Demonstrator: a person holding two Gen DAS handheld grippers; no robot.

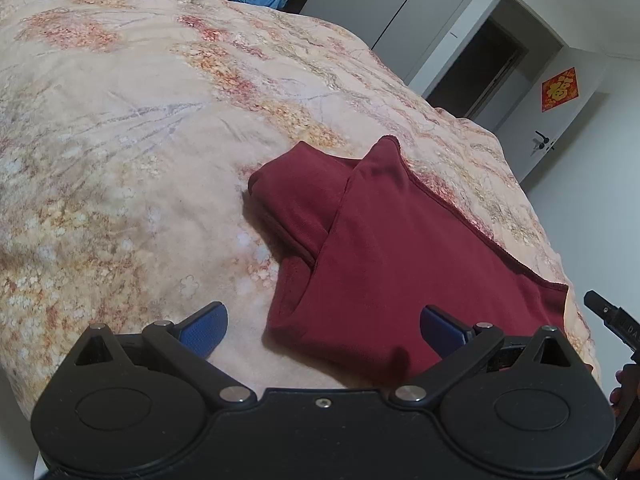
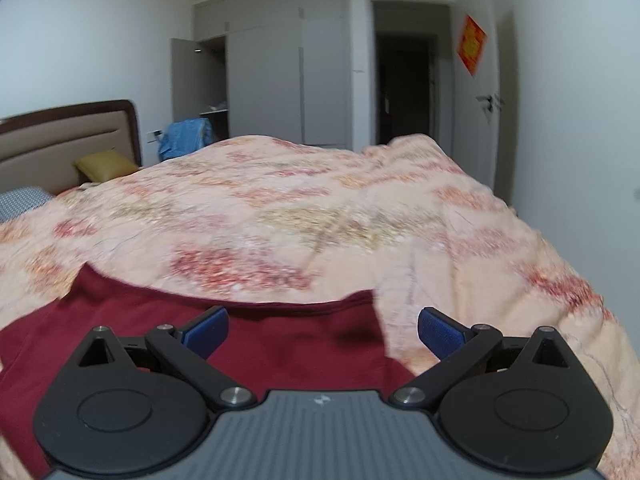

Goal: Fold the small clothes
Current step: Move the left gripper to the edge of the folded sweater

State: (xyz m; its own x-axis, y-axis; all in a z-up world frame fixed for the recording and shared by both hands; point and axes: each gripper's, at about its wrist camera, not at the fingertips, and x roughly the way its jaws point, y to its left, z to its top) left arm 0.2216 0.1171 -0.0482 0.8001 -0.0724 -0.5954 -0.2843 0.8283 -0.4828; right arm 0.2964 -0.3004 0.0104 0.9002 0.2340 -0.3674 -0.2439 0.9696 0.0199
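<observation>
A dark red garment [image 1: 400,264] lies partly folded on the bed, one flap laid over another, its near edge between my fingers. My left gripper [image 1: 324,330] hovers open over that near edge, blue pads wide apart, holding nothing. In the right wrist view the same red garment [image 2: 280,344] spreads under my right gripper [image 2: 323,330], which is open too and empty. Its left pad is over the cloth and its right pad is over the bedspread past the garment's right corner. The right gripper's black tip [image 1: 612,320] shows at the far right of the left wrist view.
The floral peach bedspread [image 1: 140,140] covers the whole bed. A yellow pillow [image 2: 106,164] and headboard [image 2: 60,136] lie far left. Blue cloth [image 2: 188,136] sits beyond the bed by the wardrobe. A dark doorway [image 2: 404,92] and a door with a red sign [image 2: 472,44] stand behind.
</observation>
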